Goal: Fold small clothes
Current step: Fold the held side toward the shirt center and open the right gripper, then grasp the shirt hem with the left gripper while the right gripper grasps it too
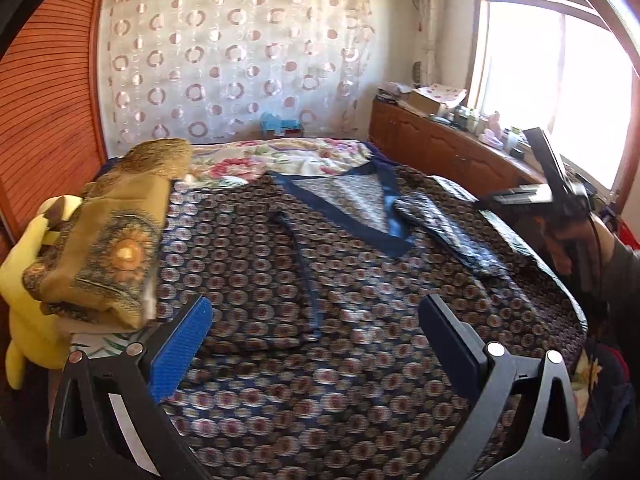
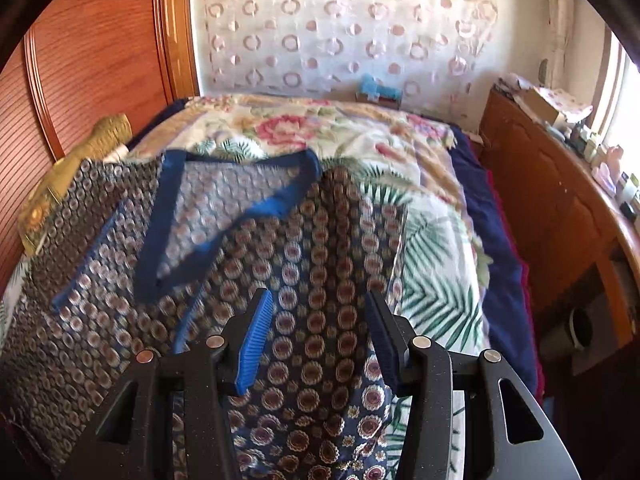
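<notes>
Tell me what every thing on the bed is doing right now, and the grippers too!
Patterned top: spread flat on the bed, one sleeve folded in over it.
Brown clothes: folded, stacked beside the top.
Yellow plush toy: sitting at the bed's edge under the stack.
Flowery bedspread: laid out under the top.
Left gripper: open, holding nothing.
Right gripper: open, above the fabric.

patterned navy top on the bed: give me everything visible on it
The patterned top is thin, woven-looking navy fabric covered in small round medallions, with plain blue binding around a V neckline whose paler inner side shows. It lies spread front-up on the floral bedspread, with folds along both sides and one edge already turned inward. A folded olive-brown cloth sits at its far side. The right gripper is above it, jaws apart, nothing pinched; the left gripper likewise.
</notes>
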{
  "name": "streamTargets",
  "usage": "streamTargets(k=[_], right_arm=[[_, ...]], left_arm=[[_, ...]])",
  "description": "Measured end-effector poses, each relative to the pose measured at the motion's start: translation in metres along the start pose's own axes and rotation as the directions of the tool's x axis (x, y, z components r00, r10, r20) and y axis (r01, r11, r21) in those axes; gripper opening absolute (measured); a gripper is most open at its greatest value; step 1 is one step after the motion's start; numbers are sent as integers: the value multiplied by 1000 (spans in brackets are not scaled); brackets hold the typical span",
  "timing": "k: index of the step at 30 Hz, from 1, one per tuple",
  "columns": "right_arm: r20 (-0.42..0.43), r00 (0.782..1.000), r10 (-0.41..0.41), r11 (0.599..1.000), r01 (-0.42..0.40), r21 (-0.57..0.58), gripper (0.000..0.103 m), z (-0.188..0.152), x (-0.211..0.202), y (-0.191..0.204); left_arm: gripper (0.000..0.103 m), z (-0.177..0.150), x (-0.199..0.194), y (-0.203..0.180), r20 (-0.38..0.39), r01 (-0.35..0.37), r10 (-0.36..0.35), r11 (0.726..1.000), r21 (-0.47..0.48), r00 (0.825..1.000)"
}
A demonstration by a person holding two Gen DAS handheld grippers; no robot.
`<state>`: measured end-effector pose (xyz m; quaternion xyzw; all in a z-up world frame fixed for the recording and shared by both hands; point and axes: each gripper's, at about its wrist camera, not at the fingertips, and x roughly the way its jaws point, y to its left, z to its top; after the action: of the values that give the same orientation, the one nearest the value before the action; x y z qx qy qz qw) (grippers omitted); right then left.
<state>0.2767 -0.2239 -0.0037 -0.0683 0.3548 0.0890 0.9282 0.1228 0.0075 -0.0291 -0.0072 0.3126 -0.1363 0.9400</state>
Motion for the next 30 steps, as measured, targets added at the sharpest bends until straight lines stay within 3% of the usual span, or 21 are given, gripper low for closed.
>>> streamTargets(k=[5,7,9,14,19,25,28,30], right_arm=[[-31,999,14,1000,-14,-1,51,-8,15,0],[-43,999,5,1000,-5,-14,62,-9,18,-1],[-50,999,-3,1000,2,-18,63,-14,23,-2],[-79,996,-37,999,36,-5,63,-18,44,-13],[-81,992,-92,994,97,54,63,-19,52,-50],[-72,994,-86,993,91,77,64,-10,51,-83],[-57,995,-87,993,91,80,64,4,55,-90],[-48,996,-72,993,77,95,64,15,61,-93]], left_arm=[[103,7,6,30,-2,-78,78,997,-9,997],[103,13,12,44,-7,-108,108,994,4,994],[103,19,21,55,-26,-123,123,992,14,992],[103,36,44,73,-65,-127,130,991,45,989],[98,51,69,93,-110,-145,148,989,37,983],[95,64,92,105,-139,-154,161,986,62,977],[82,69,103,112,-166,-140,150,988,67,975],[65,72,113,114,-195,-130,144,988,78,970]])
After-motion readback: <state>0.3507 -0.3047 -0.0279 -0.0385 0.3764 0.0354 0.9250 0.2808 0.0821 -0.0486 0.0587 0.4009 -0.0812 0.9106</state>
